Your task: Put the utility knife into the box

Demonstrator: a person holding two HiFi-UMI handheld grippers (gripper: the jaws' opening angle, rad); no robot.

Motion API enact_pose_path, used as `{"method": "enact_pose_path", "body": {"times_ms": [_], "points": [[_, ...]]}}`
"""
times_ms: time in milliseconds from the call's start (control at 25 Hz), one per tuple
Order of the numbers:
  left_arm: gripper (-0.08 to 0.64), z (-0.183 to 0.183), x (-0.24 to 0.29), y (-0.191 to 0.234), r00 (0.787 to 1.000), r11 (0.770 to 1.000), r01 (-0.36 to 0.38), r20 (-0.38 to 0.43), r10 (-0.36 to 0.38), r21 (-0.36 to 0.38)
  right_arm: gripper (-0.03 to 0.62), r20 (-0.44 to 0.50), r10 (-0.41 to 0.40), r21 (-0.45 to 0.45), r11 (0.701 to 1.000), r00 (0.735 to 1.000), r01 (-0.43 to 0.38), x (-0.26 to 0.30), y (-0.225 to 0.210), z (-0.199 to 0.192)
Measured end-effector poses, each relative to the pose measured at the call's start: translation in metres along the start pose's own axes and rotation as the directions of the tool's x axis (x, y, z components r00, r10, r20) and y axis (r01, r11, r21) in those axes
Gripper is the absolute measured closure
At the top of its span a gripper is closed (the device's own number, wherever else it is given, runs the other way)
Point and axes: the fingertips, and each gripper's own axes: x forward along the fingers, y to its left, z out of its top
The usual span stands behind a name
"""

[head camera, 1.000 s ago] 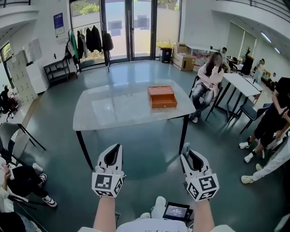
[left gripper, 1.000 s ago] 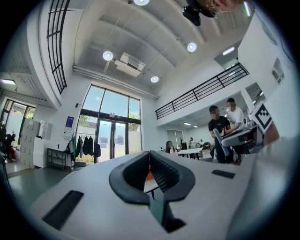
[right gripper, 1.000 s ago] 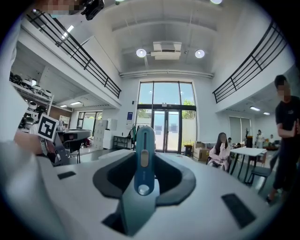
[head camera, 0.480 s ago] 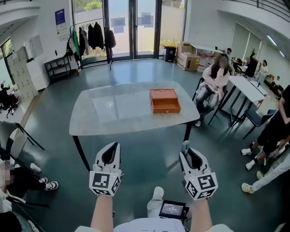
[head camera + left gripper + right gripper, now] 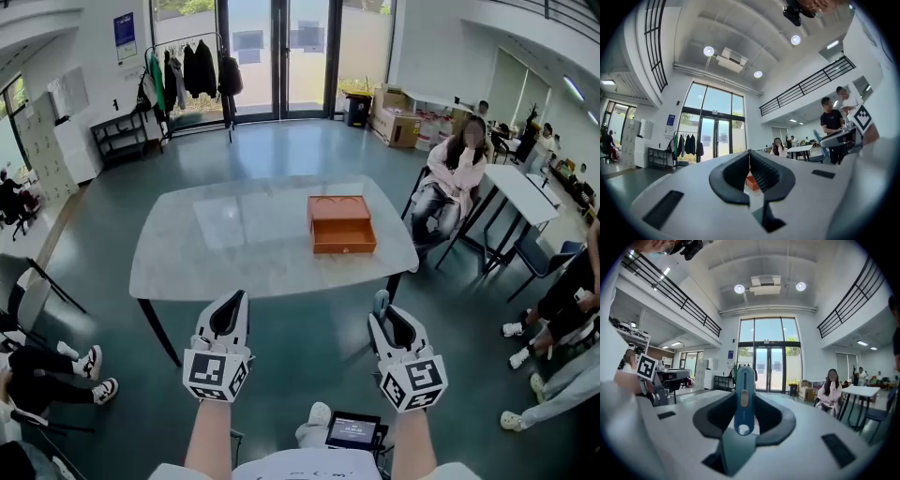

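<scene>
The orange box (image 5: 342, 225) lies open on the right half of a pale table (image 5: 216, 244), ahead of both grippers. My right gripper (image 5: 386, 313) is shut on a blue utility knife (image 5: 380, 300), held level short of the table's near edge. In the right gripper view the knife (image 5: 744, 404) stands upright between the pads of the right gripper (image 5: 744, 380). My left gripper (image 5: 233, 302) is level beside it, shut and holding nothing. In the left gripper view the tips of the left gripper (image 5: 749, 154) meet, and the orange box (image 5: 751, 182) shows through the gap behind them.
A seated person (image 5: 455, 173) and a white side table (image 5: 520, 192) are right of the pale table. More people sit at the left edge (image 5: 42, 375) and stand at the far right. A coat rack (image 5: 192, 70) and cardboard boxes (image 5: 398, 127) line the far wall by the glass doors.
The table and the orange box have come nearer and lower in the head view. Both grippers have moved forward toward the table together, the knife still held in the right one.
</scene>
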Motion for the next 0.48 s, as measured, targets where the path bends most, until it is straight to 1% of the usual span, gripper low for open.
{"method": "enact_pose_path", "body": {"times_ms": [280, 480], "points": [[0.545, -0.004, 0.067, 0.004, 1.0, 1.0, -0.013, -0.014, 0.013, -0.01, 0.459, -0.026, 0.03, -0.018, 0.999, 0.999, -0.031, 0.053, -0.044, 0.008], [0.545, -0.018, 0.102, 0.005, 0.999, 0.999, -0.043, -0.022, 0.043, -0.018, 0.459, -0.046, 0.073, -0.031, 0.997, 0.996, -0.075, 0.087, -0.07, 0.0]]}}
